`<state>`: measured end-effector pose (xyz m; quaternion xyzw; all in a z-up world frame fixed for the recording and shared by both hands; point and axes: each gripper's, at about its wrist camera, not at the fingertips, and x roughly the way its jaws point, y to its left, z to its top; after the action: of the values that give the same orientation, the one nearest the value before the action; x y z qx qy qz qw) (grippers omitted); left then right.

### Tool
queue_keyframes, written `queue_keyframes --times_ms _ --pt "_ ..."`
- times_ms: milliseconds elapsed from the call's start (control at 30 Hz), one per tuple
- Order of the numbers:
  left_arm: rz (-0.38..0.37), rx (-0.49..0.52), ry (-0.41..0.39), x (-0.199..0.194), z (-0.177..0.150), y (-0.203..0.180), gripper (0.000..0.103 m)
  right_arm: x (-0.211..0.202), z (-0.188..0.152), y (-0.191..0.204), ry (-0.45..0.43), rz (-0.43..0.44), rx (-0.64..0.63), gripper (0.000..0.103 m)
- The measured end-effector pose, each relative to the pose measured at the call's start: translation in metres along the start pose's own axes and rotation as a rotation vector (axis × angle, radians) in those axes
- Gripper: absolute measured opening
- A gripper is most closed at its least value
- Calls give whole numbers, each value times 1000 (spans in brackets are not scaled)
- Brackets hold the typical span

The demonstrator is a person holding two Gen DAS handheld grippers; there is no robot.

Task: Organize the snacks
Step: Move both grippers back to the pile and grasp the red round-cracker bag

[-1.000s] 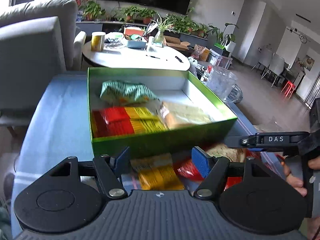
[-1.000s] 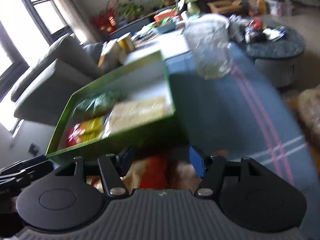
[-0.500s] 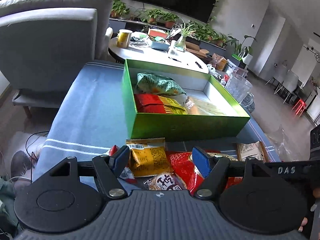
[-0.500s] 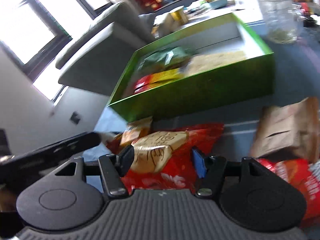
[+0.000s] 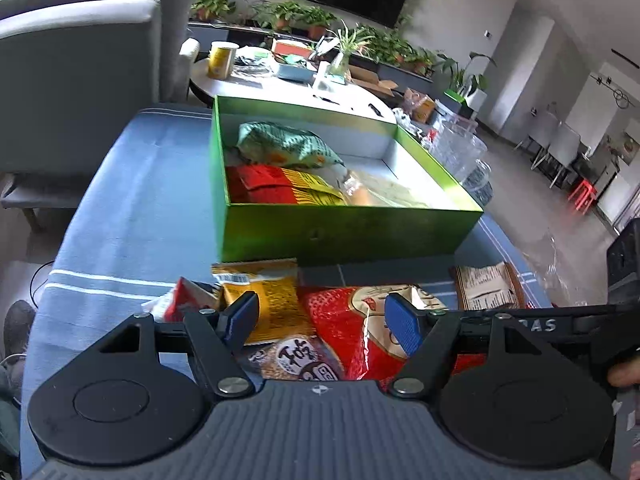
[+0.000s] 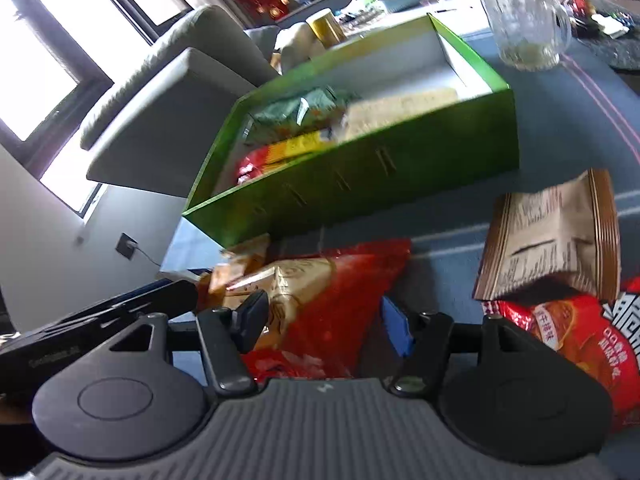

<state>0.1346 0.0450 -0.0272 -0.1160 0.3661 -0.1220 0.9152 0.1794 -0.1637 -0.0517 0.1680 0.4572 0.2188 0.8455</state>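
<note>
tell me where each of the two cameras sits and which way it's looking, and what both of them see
Left wrist: sits on the left gripper, looking forward and down over loose snack packets to the green box; the right gripper's arm and a fingertip show at the right edge.
Right wrist: sits on the right gripper, looking down over the red bag to the same box from its other corner; the left gripper shows at the left edge.
Shared: green box, red bag, brown packet, glass mug.
</note>
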Motion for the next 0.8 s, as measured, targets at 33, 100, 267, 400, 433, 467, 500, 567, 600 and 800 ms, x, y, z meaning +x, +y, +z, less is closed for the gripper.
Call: queue_keyframes --times_ms 33,100,267,400,433,467,500,567,600,800 --pt "-2 1 5 2 0 -1 67 1 -1 -1 4 -8 -4 64" --pt "0 0 12 4 -2 -1 67 4 -4 -5 14 -11 -10 66" --pt "4 -5 37 10 -6 -3 67 1 -12 -2 1 -34 -62 66" --pt "-3 14 58 13 -10 -8 67 1 -14 -3 -7 -31 -69 66" --pt "-3 16 62 15 -11 -9 67 1 -14 -4 -9 -29 -70 66" --pt "-1 17 67 16 -11 -9 67 1 -15 -4 -11 -29 -71 66" --pt "-1 16 72 17 -11 -10 67 0 -15 -4 -13 -28 -70 66" --pt "-4 15 73 18 -12 -10 67 -1 -14 -5 -11 -19 -62 67" --pt "-6 15 71 18 -12 -10 67 -2 -13 -8 -5 -10 -45 67" --pt "-31 9 72 20 -8 -13 67 -18 -2 -21 -33 34 51 67"
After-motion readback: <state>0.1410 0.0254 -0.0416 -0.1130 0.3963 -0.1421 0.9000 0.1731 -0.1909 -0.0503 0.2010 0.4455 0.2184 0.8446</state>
